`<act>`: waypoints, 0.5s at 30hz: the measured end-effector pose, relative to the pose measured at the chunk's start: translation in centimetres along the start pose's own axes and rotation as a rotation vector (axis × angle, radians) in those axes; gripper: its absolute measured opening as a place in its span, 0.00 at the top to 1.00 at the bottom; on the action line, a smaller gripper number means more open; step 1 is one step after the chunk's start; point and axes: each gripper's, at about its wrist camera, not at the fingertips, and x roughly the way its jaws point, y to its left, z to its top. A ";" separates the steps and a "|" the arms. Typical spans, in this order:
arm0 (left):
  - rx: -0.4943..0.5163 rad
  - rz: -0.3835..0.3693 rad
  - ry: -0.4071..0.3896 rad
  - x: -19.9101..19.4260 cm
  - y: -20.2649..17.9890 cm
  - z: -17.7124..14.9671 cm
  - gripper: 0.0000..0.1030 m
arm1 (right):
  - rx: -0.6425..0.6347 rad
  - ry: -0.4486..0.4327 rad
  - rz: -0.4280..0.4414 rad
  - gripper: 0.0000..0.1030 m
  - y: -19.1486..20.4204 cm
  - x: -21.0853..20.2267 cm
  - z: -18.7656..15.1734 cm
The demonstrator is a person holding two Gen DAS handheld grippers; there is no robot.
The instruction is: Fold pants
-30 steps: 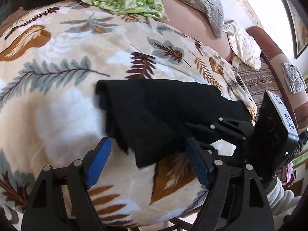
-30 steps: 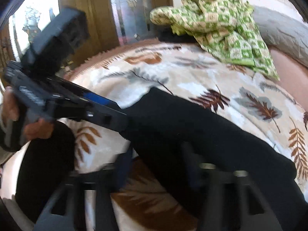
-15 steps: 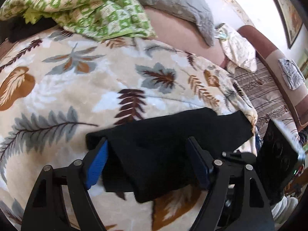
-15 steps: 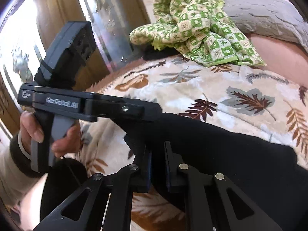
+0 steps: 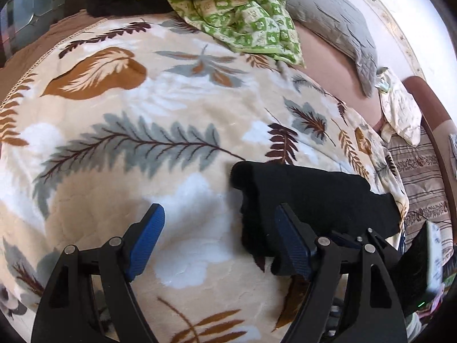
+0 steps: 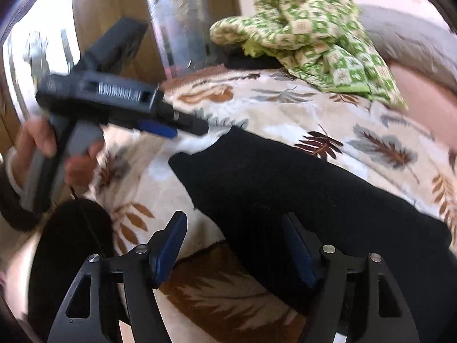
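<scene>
Changed since a second ago: right gripper (image 6: 231, 245) jaws have just been opening after pinching the black cloth; they now stand spread, with the near part of the pants (image 6: 285, 188) between them but not pressed. Left gripper (image 5: 220, 240) has slid off to the left of the cloth.
Left gripper state: spread wide, nothing pinched; its right finger (image 5: 291, 240) lies over the edge of the bundle, while its left finger is over bare blanket (image 5: 137, 171).
Pants, place: black folded bundle lying on the leaf-patterned blanket, near the bed's front edge, its far end toward the left gripper.
Step in hand: a fold looks just laid down and released; judged well along.
Next move calls for: probably a fresh grip on one end of the bundle to double it once more, or a pat to flatten; which end I cannot tell.
Farther back: green checked cloth (image 5: 237, 8) and grey pillow (image 5: 337, 28) at the head of the bed, well apart from the pants.
Writing: white lettering on the left gripper's body in the right wrist view, too blurred to read.
</scene>
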 end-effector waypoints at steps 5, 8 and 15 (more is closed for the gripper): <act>0.033 0.039 -0.001 -0.3 -0.1 -0.3 0.23 | -0.013 0.023 -0.051 0.68 -1.1 1.7 0.6; 0.019 -0.005 0.014 -0.2 0.2 -0.4 0.20 | 0.278 0.002 0.178 0.81 -6.9 1.5 1.3; -0.063 -0.125 0.062 1.9 0.1 0.0 0.20 | 0.538 -0.014 0.408 0.83 -12.8 2.4 1.1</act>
